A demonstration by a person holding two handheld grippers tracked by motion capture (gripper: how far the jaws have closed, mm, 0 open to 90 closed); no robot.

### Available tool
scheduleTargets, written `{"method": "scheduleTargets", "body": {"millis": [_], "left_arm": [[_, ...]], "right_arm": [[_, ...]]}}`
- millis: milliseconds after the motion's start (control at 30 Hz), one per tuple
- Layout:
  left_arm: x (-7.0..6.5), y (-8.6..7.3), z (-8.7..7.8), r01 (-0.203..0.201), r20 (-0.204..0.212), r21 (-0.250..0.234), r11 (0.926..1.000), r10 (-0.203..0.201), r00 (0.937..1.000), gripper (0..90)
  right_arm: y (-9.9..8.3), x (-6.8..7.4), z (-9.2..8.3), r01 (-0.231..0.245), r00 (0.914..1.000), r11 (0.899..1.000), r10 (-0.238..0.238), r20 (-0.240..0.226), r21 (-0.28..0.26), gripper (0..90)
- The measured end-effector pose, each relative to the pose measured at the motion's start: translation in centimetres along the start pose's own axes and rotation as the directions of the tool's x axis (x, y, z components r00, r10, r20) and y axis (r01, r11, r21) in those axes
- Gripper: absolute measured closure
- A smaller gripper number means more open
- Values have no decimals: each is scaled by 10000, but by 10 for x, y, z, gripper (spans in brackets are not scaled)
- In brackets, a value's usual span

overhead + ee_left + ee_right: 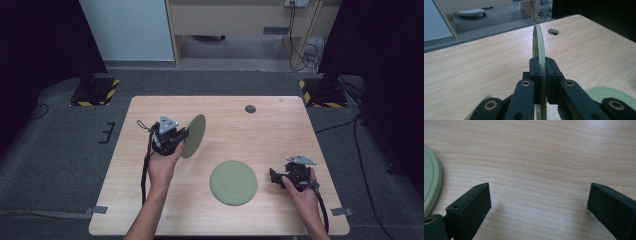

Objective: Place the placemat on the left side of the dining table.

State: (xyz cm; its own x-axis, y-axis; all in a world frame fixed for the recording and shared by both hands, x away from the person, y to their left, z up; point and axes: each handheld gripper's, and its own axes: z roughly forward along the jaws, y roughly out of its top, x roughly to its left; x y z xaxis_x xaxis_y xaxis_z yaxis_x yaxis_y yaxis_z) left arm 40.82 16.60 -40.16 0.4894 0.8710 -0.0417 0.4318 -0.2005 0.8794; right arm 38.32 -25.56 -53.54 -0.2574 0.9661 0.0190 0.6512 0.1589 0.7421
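The left gripper (181,136) is clenched on the rim of a green plate (194,136), holding it on edge above the table (280,125), left of and beyond a second plate (233,182) that lies flat near the table's front. In the left gripper view the held plate (539,42) stands nearly upright between the pads, which bite only its lower edge; the flat plate (609,93) peeks in low at the right.

The plate looks thin, stiff and light, probably melamine or hard plastic, though the material cannot be told for sure. Its smooth surface will likely be slippery, and a grip at one point of the rim lets it pivot or swing, so a firm pinch well over the rim lip seems wise. A drop could chip it if it is ceramic.

The right gripper (278,176) rests just right of the flat plate, its jaws wide apart and holding nothing; in its own view the plate's edge (431,182) lies at the left.
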Motion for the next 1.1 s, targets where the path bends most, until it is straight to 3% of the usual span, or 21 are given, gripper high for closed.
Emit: {"method": "scheduleTargets", "body": {"millis": [467, 1100], "left_arm": [[27, -18, -13, 378, -411, 48, 9993, -376, 9984, 857], [47, -28, -21, 634, -823, 78, 9980, -625, 9946, 857]], "right_arm": [[-1, 0, 0, 40, 10000, 10000, -40, 45, 12, 55], [-1, 0, 1, 43, 10000, 10000, -43, 54, 47, 55]]}}
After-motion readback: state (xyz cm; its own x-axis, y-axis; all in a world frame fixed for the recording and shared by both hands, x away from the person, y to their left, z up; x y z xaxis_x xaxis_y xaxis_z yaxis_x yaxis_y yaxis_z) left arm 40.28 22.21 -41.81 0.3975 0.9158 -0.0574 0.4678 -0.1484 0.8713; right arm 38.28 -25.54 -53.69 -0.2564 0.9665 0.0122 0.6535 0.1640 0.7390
